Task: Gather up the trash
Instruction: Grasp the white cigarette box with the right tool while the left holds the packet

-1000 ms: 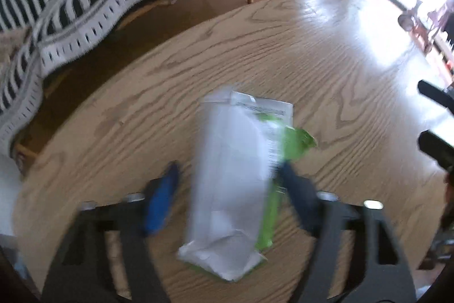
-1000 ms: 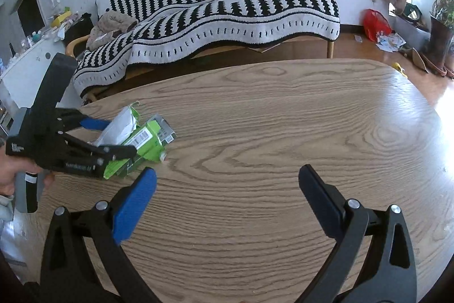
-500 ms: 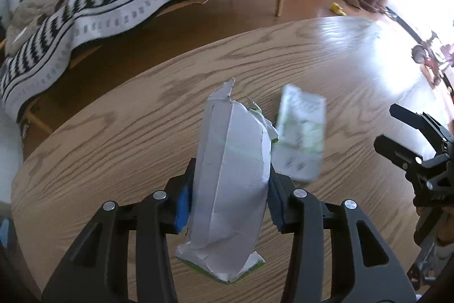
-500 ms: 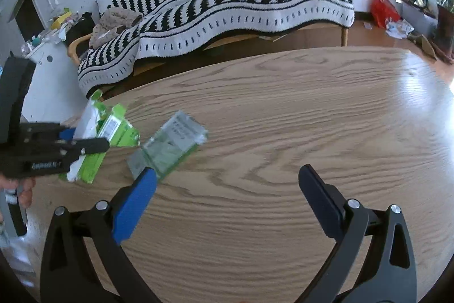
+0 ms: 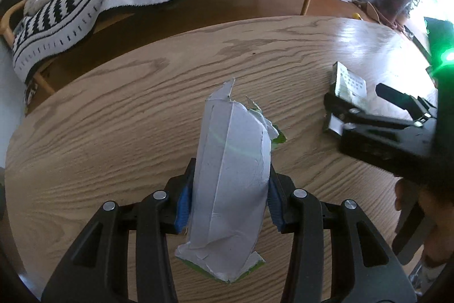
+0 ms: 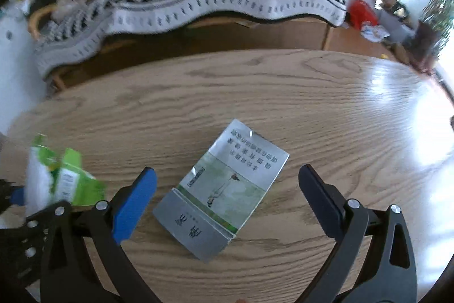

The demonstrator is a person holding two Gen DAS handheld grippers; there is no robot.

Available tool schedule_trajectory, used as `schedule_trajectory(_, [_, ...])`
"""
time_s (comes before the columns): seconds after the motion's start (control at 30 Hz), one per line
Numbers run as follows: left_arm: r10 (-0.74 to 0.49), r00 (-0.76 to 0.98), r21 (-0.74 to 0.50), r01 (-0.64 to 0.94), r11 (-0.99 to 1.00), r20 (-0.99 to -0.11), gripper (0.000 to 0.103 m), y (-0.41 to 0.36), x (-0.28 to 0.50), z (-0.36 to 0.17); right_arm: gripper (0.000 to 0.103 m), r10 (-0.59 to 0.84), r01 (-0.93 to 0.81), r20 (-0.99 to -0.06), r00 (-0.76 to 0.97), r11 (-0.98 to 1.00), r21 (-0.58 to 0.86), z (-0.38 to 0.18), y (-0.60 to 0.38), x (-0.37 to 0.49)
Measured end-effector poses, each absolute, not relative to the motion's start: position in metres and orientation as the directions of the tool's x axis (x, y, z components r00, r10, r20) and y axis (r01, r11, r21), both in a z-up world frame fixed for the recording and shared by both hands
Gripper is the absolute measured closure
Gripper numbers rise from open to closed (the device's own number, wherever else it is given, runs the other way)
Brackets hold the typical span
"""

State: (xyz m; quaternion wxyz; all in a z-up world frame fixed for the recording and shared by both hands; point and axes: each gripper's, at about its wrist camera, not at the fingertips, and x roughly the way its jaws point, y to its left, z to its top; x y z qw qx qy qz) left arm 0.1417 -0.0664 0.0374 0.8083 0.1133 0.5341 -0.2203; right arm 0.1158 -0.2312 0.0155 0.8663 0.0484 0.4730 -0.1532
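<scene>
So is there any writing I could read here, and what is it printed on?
"吸烟有害健康": middle line of the upside-down warning on the flattened silver pack, as best I can read it.
The warning lines either side of it, and the two large characters on its flap: not clear enough to read.
White label on the green carton: blurred, unreadable.
No other writing that I can see.

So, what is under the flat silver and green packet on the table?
Only the wooden table shows around the silver and green packet, which lies flat on it. Whatever might lie beneath is covered and cannot be seen.
</scene>
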Motion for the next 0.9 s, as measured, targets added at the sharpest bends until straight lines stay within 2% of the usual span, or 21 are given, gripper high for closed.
schedule_trajectory(0.07, [-0.239, 0.333, -0.06, 0.468, 0.882, -0.912, 0.059, -0.064, 0.142, 0.035, 0.006, -0.229, 0.322, -0.844, 0.486, 0.944, -0.07, 0.006, -0.232, 0.114])
schedule_trajectory(0.17, [-0.247, 0.336, -0.073, 0.456, 0.887, -0.909, 0.059, -0.059, 0.142, 0.032, 0.006, -0.153, 0.289, -0.849, 0.506, 0.957, -0.001, 0.002, -0.241, 0.106])
schedule_trajectory(0.4, [-0.26, 0.338, -0.089, 0.446, 0.891, -0.904, 0.056, -0.052, 0.139, 0.024, 0.005, -0.099, 0.189, -0.854, 0.51, 0.982, -0.001, 0.002, -0.264, 0.1])
schedule_trajectory(0.5, [-0.253, 0.36, -0.071, 0.449, 0.891, -0.898, 0.062, -0.052, 0.136, 0.024, 0.006, -0.074, 0.144, -0.847, 0.526, 0.99, 0.003, 0.003, -0.264, 0.094])
schedule_trajectory(0.53, [-0.251, 0.364, -0.066, 0.452, 0.89, -0.897, 0.062, -0.052, 0.136, 0.024, 0.015, -0.071, 0.14, -0.835, 0.546, 0.99, 0.007, 0.004, -0.264, 0.09])
schedule_trajectory(0.57, [-0.253, 0.364, -0.065, 0.455, 0.888, -0.896, 0.063, -0.052, 0.135, 0.024, 0.032, -0.074, 0.136, -0.815, 0.575, 0.991, 0.006, 0.008, -0.264, 0.085])
schedule_trajectory(0.6, [-0.256, 0.363, -0.068, 0.458, 0.886, -0.896, 0.063, -0.052, 0.134, 0.024, 0.044, -0.052, 0.136, -0.816, 0.575, 0.99, 0.033, 0.01, -0.266, 0.082])
schedule_trajectory(0.9, [-0.276, 0.367, -0.097, 0.438, 0.894, -0.888, 0.063, -0.051, 0.116, 0.035, 0.046, -0.019, 0.161, -0.799, 0.601, 0.982, 0.097, 0.027, -0.284, 0.049])
